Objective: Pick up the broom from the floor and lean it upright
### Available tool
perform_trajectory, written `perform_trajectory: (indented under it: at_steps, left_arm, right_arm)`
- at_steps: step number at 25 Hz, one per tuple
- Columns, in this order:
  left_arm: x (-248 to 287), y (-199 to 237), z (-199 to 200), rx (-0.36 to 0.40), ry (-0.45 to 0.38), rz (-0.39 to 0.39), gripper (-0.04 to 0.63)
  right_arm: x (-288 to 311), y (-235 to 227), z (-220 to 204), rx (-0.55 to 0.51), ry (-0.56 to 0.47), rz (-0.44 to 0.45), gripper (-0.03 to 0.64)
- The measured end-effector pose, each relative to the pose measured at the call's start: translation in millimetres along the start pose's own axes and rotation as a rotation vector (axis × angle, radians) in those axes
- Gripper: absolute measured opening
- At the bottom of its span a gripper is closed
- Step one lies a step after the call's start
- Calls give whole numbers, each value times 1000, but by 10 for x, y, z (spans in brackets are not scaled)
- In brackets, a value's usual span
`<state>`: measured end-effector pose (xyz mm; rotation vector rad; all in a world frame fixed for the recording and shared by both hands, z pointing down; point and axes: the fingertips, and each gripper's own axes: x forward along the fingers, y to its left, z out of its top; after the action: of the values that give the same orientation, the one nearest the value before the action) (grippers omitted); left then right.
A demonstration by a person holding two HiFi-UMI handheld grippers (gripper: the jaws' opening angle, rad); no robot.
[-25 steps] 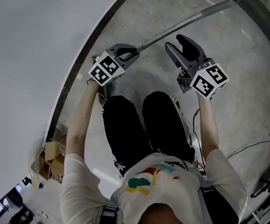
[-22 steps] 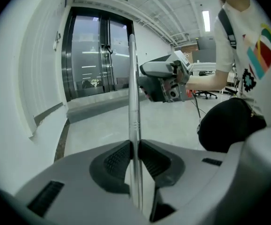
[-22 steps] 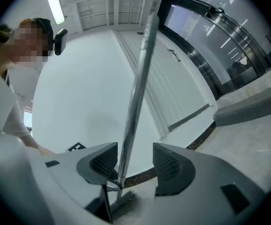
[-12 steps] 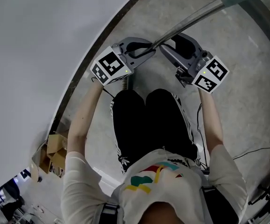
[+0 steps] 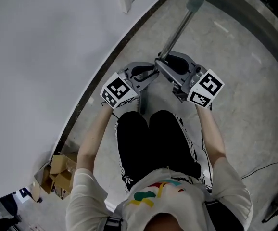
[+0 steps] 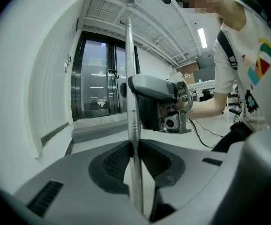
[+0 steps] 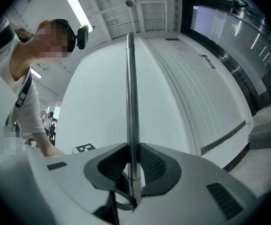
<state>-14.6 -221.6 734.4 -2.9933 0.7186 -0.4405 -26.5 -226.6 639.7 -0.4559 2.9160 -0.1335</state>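
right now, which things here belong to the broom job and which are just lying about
In the job:
broom handle
left gripper, shut on the handle
right gripper, jaws have just been closing, now on the handle too

Lying about:
cardboard boxes, lower left
cable, lower right

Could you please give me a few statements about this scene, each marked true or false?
1. The left gripper is clamped on the broom handle. True.
2. The right gripper is empty. False: its jaws have just been closing, and the handle now stands gripped between them.
3. The handle lies flat on the floor. False: both grippers hold its near end up off the floor.
4. Cardboard boxes stand beside the white wall. True.
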Motion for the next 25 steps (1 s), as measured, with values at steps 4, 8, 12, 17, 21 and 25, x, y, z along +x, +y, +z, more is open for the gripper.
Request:
perform_trajectory:
  at_steps: [4,8,12,17,21,25]
  left_arm:
    - [-59,-8,74,100,13,81,120]
    - [-336,160,105,58,-5,173,120]
    - [-876,347,59,-62,-79,307,120]
    - [-1740,574,-126,-97,-80,546,118]
    - [-2096,497,-158,-99,-86,680,118]
    - [-2561,384,-275,-116,-52,791,82]
  right_arm:
    - [75,44,56,-18,15,-21,91]
    - [348,75,97,-42,24,-56,89]
    - [562,-77,-14,-14,66,-145,89]
    - [979,60,-29,-48,104,-105,89]
    - [1315,133,-83,-59,129,-82,89]
    - [1824,161,-222,-56,185,-90,86]
